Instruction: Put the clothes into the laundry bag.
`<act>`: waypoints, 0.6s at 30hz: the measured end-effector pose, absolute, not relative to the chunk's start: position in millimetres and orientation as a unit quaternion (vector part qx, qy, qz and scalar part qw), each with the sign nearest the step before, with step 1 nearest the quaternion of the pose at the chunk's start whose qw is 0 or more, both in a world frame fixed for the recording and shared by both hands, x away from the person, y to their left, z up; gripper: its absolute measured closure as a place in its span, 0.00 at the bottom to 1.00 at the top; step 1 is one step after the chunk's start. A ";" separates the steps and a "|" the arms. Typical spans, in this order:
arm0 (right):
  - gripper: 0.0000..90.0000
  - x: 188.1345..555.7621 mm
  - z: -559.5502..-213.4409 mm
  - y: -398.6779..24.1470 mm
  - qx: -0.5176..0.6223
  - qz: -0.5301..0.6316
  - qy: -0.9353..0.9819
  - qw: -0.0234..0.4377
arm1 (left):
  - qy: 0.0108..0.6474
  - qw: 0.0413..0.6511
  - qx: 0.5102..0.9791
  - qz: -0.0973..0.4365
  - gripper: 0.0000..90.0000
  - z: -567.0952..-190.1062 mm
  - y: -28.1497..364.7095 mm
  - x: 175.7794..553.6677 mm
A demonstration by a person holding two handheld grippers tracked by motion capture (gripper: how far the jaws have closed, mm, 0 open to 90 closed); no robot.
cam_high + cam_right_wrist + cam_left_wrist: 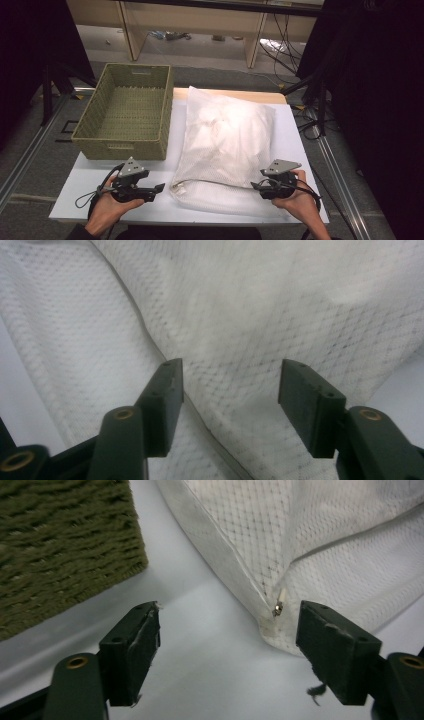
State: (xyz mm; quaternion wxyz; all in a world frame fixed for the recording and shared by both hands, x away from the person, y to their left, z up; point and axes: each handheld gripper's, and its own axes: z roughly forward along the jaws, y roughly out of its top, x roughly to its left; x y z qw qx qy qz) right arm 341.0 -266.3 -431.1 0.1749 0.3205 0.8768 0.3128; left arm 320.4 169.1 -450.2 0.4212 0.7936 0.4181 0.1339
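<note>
- Work in hand: handling a white mesh laundry bag with a zipper; it lies flat on the tabletop, just to the right of the woven basket.
- Progress, as judged: the zipper pull sits at the bag's near-left corner, so the zip run looks complete. The basket is empty, so moving the bag into it, if intended, is not yet done.
- Left gripper: near-left of the bag, fingers spread wide, gripping nothing; the zipper pull lies between them, untouched.
- Right gripper: at the bag's near-right edge, fingers parted over the mesh, not pinching it.
- Materials: bag is fine white netting with sewn seams, soft and puffed by pale contents; pull is small metal. Basket is olive woven fibre, rectangular, with handle slots. Tabletop is smooth and white.
</note>
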 end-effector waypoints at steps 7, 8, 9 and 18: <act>0.33 336.6 -427.5 -264.2 0.352 0.379 0.842 0.150 | 0.390 0.440 0.797 0.139 0.18 -449.4 169.0 311.2; 0.31 334.7 -425.9 -264.3 0.355 0.392 0.835 0.151 | 0.390 0.441 0.797 0.140 0.17 -449.0 167.7 310.0; 0.30 332.2 -424.4 -264.2 0.363 0.396 0.830 0.150 | 0.383 0.430 0.805 0.141 0.18 -447.6 168.5 309.0; 0.21 295.7 -425.1 -270.8 0.387 0.407 0.810 0.166 | 0.373 0.442 0.803 0.146 0.18 -444.8 164.7 292.0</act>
